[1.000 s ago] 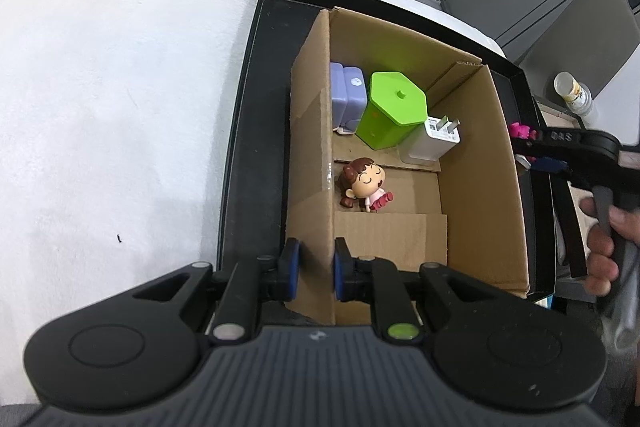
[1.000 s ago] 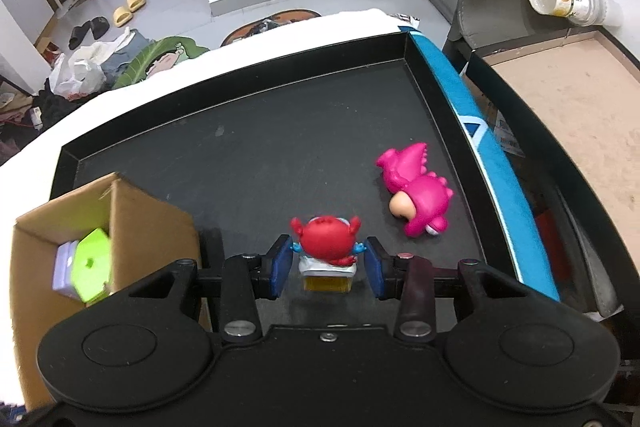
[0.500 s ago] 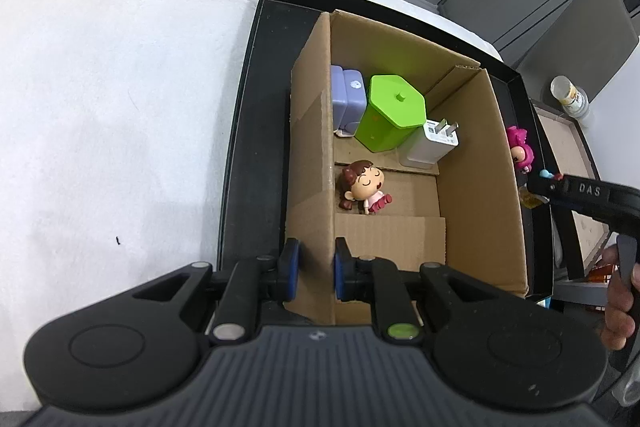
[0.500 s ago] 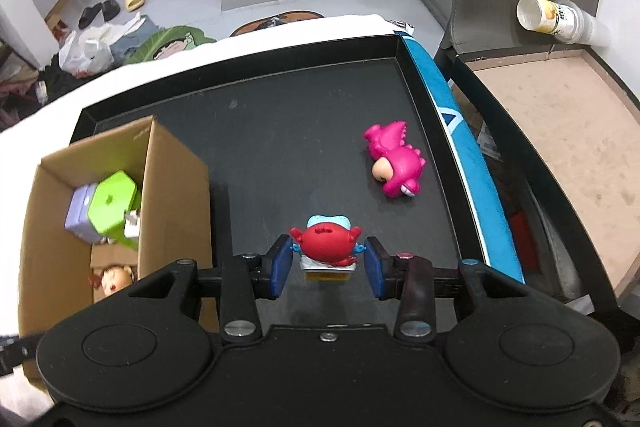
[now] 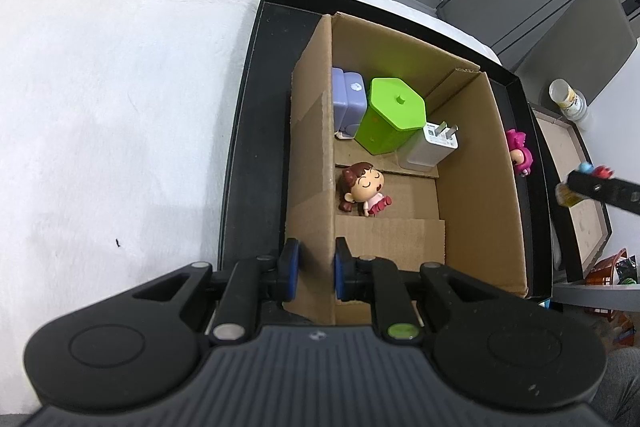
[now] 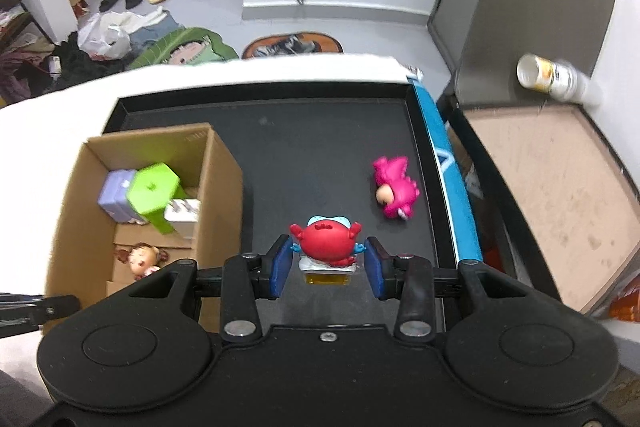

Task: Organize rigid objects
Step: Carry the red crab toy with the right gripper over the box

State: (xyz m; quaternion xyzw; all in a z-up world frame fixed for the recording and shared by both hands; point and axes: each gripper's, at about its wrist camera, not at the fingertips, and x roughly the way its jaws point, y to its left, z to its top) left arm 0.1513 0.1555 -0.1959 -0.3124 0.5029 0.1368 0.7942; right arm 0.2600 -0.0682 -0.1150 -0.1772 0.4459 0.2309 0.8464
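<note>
My left gripper (image 5: 314, 273) is shut on the near left wall of an open cardboard box (image 5: 310, 155) standing in a black tray (image 5: 256, 131). In the box lie a girl figurine (image 5: 362, 189), a green hexagonal container (image 5: 390, 115), a purple case (image 5: 347, 99) and a white charger (image 5: 432, 147). My right gripper (image 6: 327, 265) is shut on a red crab toy (image 6: 325, 241) and holds it above the tray (image 6: 320, 163), right of the box (image 6: 218, 187). A pink dinosaur toy (image 6: 394, 193) lies on the tray further right; it also shows in the left wrist view (image 5: 519, 151).
The tray sits on a white cloth-covered table (image 5: 120, 107). A blue strip (image 6: 448, 179) runs along the tray's right rim. Beyond it is a brown board (image 6: 552, 179) with a plastic bottle (image 6: 550, 75). The floor behind holds clothes and bags (image 6: 120, 39).
My right gripper has lifted the crab toy off the tray and drawn back, so more of the box and tray shows. My left gripper has kept its hold on the box wall.
</note>
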